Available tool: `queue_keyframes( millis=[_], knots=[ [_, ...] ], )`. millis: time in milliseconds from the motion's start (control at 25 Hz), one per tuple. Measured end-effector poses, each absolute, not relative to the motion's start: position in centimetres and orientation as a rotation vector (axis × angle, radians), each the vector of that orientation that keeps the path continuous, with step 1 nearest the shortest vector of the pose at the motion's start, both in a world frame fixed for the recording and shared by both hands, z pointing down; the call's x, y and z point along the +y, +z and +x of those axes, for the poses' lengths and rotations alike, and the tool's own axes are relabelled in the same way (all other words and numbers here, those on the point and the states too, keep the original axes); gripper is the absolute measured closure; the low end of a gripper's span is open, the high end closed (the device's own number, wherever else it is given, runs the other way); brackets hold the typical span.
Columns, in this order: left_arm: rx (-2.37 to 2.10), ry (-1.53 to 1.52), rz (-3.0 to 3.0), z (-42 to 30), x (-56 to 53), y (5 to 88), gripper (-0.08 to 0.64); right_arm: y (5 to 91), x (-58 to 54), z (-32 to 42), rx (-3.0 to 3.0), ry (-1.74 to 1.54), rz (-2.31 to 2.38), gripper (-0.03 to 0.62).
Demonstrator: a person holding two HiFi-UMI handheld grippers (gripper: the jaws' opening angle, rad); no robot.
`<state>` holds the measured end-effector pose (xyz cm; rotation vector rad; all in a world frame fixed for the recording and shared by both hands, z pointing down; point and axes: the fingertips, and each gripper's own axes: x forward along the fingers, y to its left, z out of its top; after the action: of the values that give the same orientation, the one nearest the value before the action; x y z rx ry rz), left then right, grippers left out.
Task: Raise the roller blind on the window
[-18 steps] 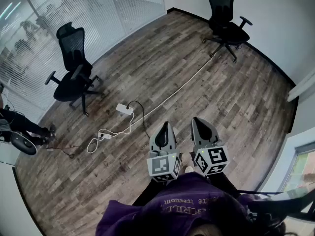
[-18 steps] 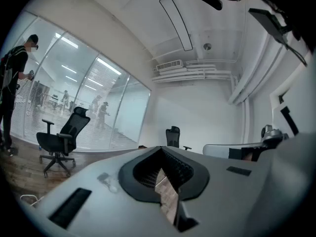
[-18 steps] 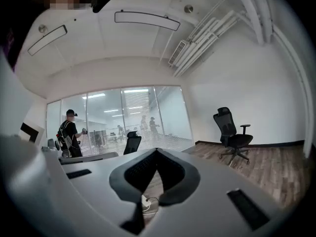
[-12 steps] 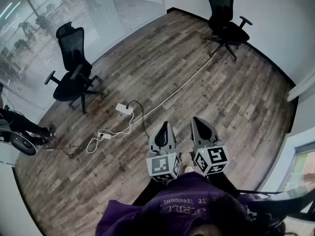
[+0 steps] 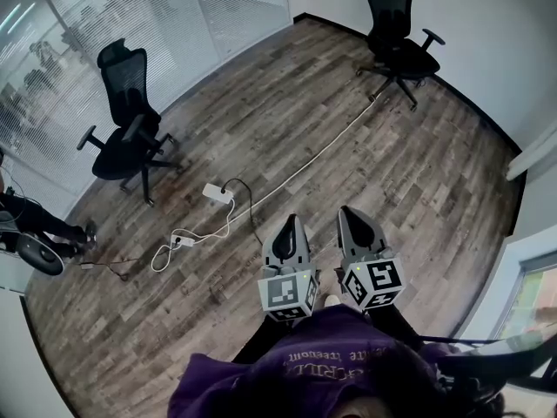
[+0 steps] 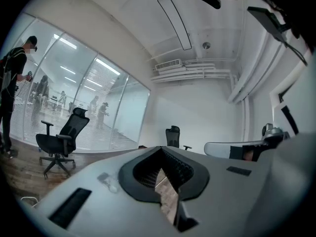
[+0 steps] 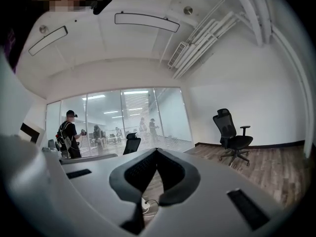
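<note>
Head view: left gripper and right gripper point out level over the wood floor. The window sits at the far right and its roller blind is not visible. Turning toward it, a foot could catch on the power strip lying near ahead.

Left gripper view: jaws closed, empty.

Right gripper view: jaws closed, holding nothing.

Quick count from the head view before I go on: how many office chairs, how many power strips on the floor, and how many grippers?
Office chairs: 2
Power strips: 2
Grippers, left and right: 2
Total: 6
</note>
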<state>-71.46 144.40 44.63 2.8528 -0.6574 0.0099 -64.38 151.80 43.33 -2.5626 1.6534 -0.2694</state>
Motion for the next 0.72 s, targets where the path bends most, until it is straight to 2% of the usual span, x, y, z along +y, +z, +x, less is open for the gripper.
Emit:
queue_keyframes(
  millis=[720],
  knots=[
    [-0.662,0.056,2.815,-66.7,149.2,46.7,0.558,44.0,155.8,-58.3,1.706,-0.245,-2.491,0.594]
  ],
)
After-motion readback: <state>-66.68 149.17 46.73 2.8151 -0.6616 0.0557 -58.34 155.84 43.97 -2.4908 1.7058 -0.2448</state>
